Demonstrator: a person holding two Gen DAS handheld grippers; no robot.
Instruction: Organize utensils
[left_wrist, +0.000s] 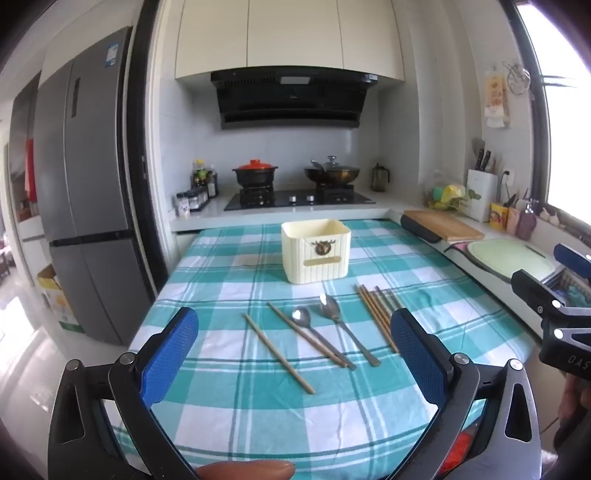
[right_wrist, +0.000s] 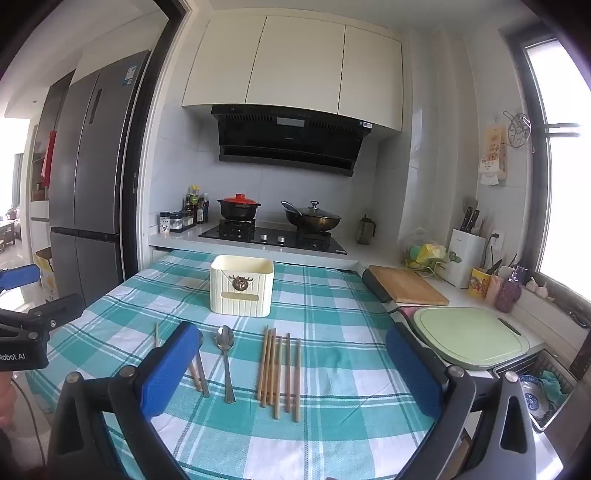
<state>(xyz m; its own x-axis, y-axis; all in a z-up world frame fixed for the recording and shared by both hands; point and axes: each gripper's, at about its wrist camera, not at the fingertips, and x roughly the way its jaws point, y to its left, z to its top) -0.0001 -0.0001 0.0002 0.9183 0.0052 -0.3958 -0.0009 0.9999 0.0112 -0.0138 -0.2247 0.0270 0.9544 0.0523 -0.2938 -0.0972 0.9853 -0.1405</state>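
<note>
**Utensils on checked cloth, both grippers empty**

Left wrist view. The left gripper (left_wrist: 294, 350) stood with its blue-padded fingers (left_wrist: 170, 354) spread wide and nothing between them, above the near part of the teal-and-white checked tablecloth (left_wrist: 424, 258). A cream utensil holder (left_wrist: 316, 251) stood upright toward the far side of the cloth. In front of it lay two metal spoons (left_wrist: 334, 314), bowls toward the holder, side by side. One loose chopstick (left_wrist: 279, 352) lay to their left; a second (left_wrist: 306, 334) ran alongside the left spoon's handle, seemingly touching it. A bundle of chopsticks (left_wrist: 376, 314) lay to the right, its near ends hidden behind the right finger. The right gripper (left_wrist: 554, 306) showed at the right edge, its opening not readable here. Beyond: a stove (left_wrist: 299, 199) with a red-lidded pot (left_wrist: 255, 171) and a wok (left_wrist: 332, 171), a refrigerator (left_wrist: 85, 184), a wooden cutting board (left_wrist: 443, 225).

Right wrist view. The right gripper (right_wrist: 294, 363) likewise had its fingers (right_wrist: 413, 369) wide apart and held nothing. The holder (right_wrist: 242, 284) stood ahead, left of centre. One spoon (right_wrist: 226, 354) lay fully visible; the other was mostly hidden behind the left finger. The chopstick bundle (right_wrist: 279, 369) lay roughly parallel, just right of the spoon. A green cutting board (right_wrist: 469, 336) rested on the counter at right, near the wooden one (right_wrist: 406, 284). The left gripper (right_wrist: 33, 325) appeared at the left edge.
</note>
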